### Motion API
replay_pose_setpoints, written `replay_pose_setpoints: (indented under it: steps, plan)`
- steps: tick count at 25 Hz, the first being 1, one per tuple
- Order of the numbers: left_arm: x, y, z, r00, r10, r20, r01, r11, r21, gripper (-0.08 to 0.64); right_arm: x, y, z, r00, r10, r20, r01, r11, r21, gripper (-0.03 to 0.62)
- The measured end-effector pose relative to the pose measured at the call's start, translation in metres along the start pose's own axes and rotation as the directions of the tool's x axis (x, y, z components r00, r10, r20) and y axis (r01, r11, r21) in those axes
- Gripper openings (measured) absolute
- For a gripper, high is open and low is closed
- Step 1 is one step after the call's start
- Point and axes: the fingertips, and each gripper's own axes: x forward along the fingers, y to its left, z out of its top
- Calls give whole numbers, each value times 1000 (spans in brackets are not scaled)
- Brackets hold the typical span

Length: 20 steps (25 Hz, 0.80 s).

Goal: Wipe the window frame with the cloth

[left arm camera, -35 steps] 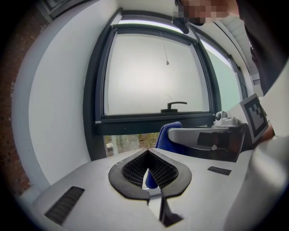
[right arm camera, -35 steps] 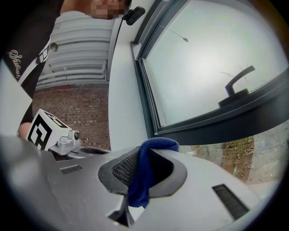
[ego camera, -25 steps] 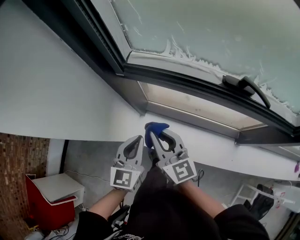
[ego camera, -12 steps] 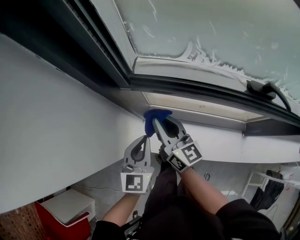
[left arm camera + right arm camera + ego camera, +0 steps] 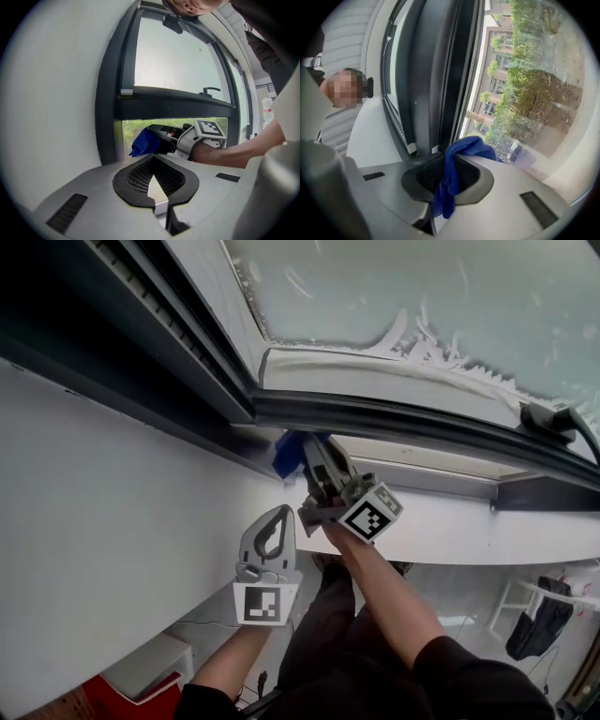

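My right gripper (image 5: 306,448) is shut on a blue cloth (image 5: 285,454), with the cloth bunched at its tips against the dark window frame (image 5: 375,416) at the opening's lower left corner. In the right gripper view the cloth (image 5: 454,176) hangs out between the jaws, beside the frame's dark upright (image 5: 440,84). The left gripper (image 5: 274,521) is shut and holds nothing, below and left of the right one, apart from the wall. From the left gripper view, the cloth (image 5: 144,142) and the right gripper (image 5: 161,136) show in the gap under the sash.
A white wall (image 5: 103,521) runs below the frame. The tilted sash has frosted glass (image 5: 441,296) and a black handle (image 5: 553,423) at the right. Far below are a white stand (image 5: 525,601) and a red and white box (image 5: 141,671).
My right gripper has moved up and to the left with the cloth, from in front of the wall to the frame's corner. The left gripper has stayed low and shut.
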Motion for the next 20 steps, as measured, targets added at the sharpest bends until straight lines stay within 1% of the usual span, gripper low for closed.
replay_pose_setpoints:
  steps: [5,11,16,20]
  plan:
    - [3,10,-9,999,31,-8,-31,1000,7,3,23,-9,4,994,77,83,-84,993,80,32]
    - [2,18,-14,999,53,-10,-53,999,-3,3,44,-6,2,981,141,134,-159,978,135,32]
    - [4,20,-18,999,38,-21,-37,999,36,3,57,-4,-6,984,150,97,-160,981,111,32]
    - [6,20,-18,999,44,-8,-44,999,13,3,62,0,-7,983,162,82,-169,982,83,32]
